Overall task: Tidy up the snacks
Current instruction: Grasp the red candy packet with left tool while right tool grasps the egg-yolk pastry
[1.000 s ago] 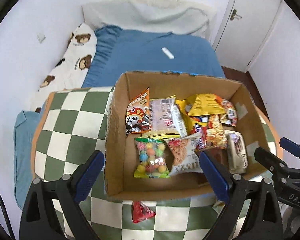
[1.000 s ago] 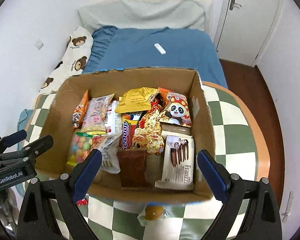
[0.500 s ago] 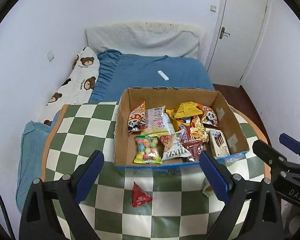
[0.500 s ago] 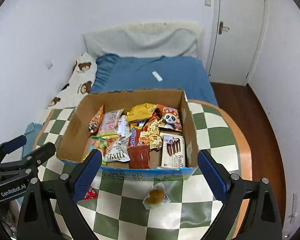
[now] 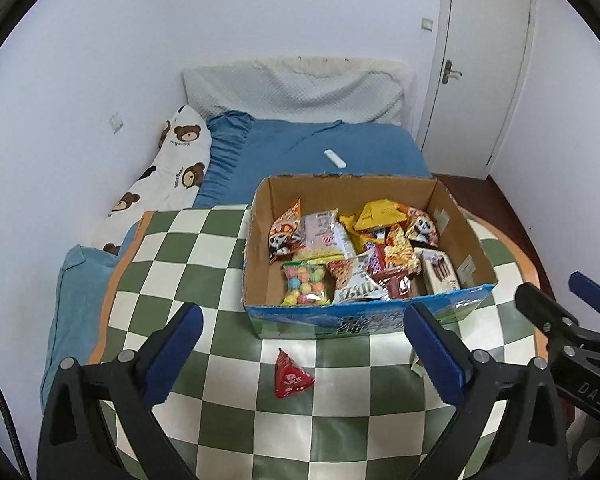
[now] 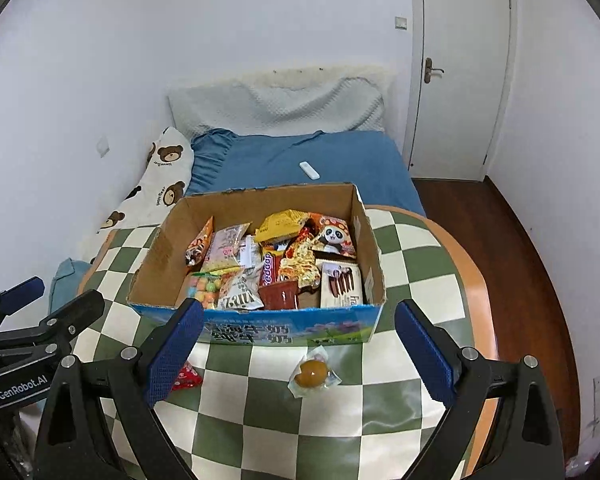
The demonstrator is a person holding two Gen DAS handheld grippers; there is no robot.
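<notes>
A cardboard box [image 5: 472, 240] full of snack packets stands on the green-and-white checked table [image 5: 188, 248]; it also shows in the right wrist view [image 6: 156, 256]. A red triangular snack packet [image 5: 290, 376] lies on the table in front of the box, partly hidden in the right wrist view [image 6: 187, 376]. A clear packet with a round orange snack [image 6: 312, 374] lies in front of the box. My left gripper [image 5: 300, 360] is open and empty, above the red packet. My right gripper [image 6: 296, 354] is open and empty, above the orange snack.
A bed with a blue sheet [image 5: 300, 152], a bear-print pillow [image 5: 168, 176] and a small white remote [image 5: 335, 158] lies beyond the table. A white door [image 6: 460, 72] and wooden floor [image 6: 520, 248] are to the right. The table's orange rim [image 6: 472, 272] curves round on the right.
Both grippers have pulled back and up from the box, so the box looks smaller and the table in front, with the red packet and the orange snack, has come into view.
</notes>
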